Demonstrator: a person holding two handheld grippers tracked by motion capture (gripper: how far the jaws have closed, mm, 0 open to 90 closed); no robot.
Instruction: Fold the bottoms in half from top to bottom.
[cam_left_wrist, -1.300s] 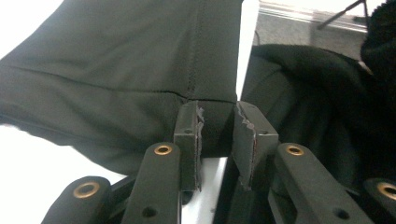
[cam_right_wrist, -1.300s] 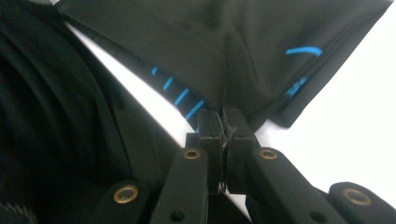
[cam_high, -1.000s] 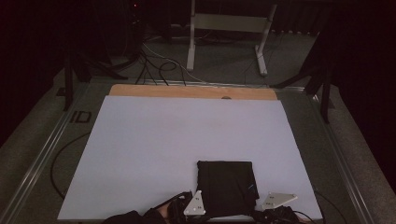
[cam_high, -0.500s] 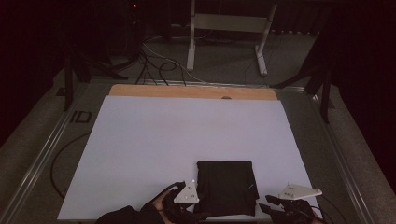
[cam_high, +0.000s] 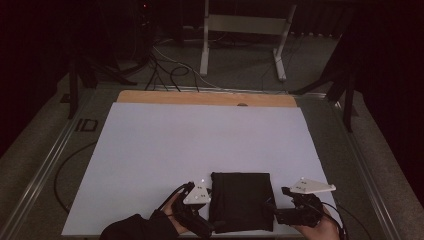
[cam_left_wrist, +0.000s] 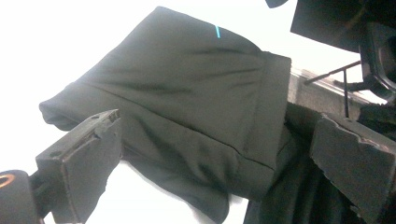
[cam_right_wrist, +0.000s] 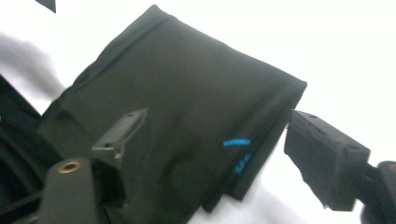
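A folded black cloth (cam_high: 242, 201) lies flat near the front edge of the white sheet (cam_high: 200, 145). My left gripper (cam_high: 206, 221) is at the cloth's left side and my right gripper (cam_high: 278, 213) at its right side. Both have just been opening their jaws. In the left gripper view the cloth (cam_left_wrist: 187, 93) lies beyond and under the open left gripper (cam_left_wrist: 217, 163), and no pad presses on it. In the right gripper view the right gripper (cam_right_wrist: 224, 154) stands open above the cloth (cam_right_wrist: 187, 88), which has a small blue mark (cam_right_wrist: 236, 142) near its corner.
A wooden strip (cam_high: 205, 98) runs along the sheet's far edge. Metal rails (cam_high: 45, 165) frame the table. Cables (cam_high: 170, 70) and a white stand (cam_high: 240, 30) are on the floor behind. A dark sleeve (cam_high: 130, 230) enters at the bottom.
Both grippers have lifted and drawn apart from the cloth's near corners. The cloth has settled flat and stays in place.
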